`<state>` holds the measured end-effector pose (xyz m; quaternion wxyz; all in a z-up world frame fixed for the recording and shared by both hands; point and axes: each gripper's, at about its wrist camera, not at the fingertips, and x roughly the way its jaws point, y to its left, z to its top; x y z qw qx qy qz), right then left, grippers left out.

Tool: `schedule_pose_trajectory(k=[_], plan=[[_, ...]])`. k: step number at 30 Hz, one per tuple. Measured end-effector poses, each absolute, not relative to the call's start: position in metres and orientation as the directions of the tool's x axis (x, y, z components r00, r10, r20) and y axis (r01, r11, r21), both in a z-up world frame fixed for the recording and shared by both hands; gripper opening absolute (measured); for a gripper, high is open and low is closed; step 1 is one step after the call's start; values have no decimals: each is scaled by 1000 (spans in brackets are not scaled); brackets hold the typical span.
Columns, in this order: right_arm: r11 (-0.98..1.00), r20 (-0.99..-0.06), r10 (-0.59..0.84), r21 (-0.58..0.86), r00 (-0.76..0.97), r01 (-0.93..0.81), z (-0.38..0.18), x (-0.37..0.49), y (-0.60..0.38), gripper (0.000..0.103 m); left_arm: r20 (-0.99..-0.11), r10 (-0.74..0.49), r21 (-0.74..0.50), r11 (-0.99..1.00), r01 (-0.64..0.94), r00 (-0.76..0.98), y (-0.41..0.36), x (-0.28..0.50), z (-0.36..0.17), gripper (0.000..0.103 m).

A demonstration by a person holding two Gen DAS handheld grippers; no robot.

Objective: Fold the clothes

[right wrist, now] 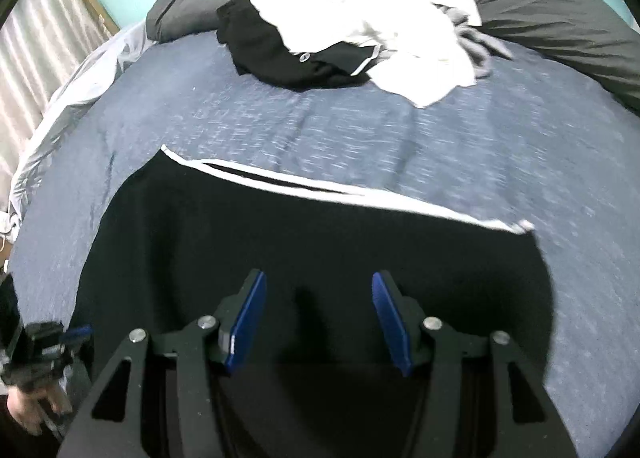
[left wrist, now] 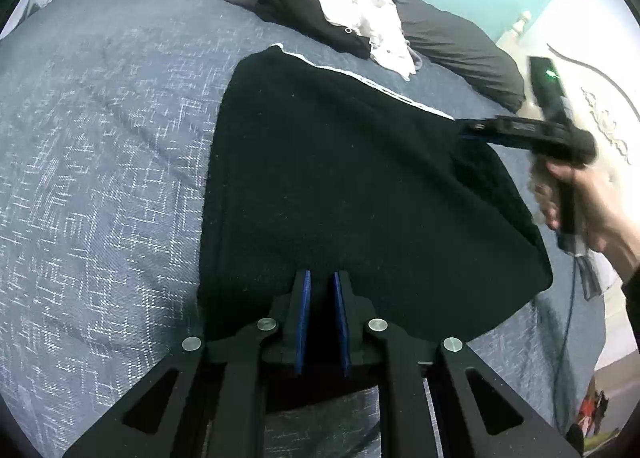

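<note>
A black garment (left wrist: 340, 194) with white trim (left wrist: 384, 88) lies spread flat on the blue bedspread (left wrist: 100, 138). My left gripper (left wrist: 320, 276) sits at its near edge, the blue pads almost together with black cloth pinched between them. The right gripper (left wrist: 466, 130), blurred and held by a hand (left wrist: 592, 194), is at the garment's right edge. In the right wrist view the right gripper (right wrist: 318, 276) hovers open over the black garment (right wrist: 320, 242) with nothing pressed between its pads. The left gripper (right wrist: 76, 332) shows at the cloth's lower left corner.
A heap of black and white clothes (left wrist: 320, 6) (right wrist: 340, 38) lies farther up the bed, against dark grey pillows (left wrist: 460, 42) (right wrist: 560, 10). A cable (left wrist: 568, 318) hangs by the bed's right edge. Bare bedspread (right wrist: 360, 130) separates the garment from the heap.
</note>
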<state>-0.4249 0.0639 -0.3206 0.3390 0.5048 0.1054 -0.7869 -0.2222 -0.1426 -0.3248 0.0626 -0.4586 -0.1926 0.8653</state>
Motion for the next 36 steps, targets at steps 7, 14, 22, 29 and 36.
schedule_pose_trajectory(k=[7, 14, 22, 29, 36], plan=[[-759, -899, -348, 103, -266, 643, -345, -435, 28, 41, -769, 289, -388, -920, 57, -571, -142, -221, -324, 15], [-755, -901, -304, 30, -310, 655, -349, -434, 19, 4, -764, 294, -396, -916, 57, -574, -143, -221, -325, 15], [-806, -845, -360, 69, -395, 588, -325, -445, 33, 3, -761, 302, -406, -912, 58, -574, -144, -218, -324, 15], [-811, -864, -392, 162, -317, 562, -344, -461, 31, 3, -760, 307, -409, -911, 56, -572, -146, -218, -324, 15], [-828, -821, -465, 271, -331, 491, -327, -473, 64, 9, -761, 308, -411, -910, 56, -571, -146, -217, -324, 15]])
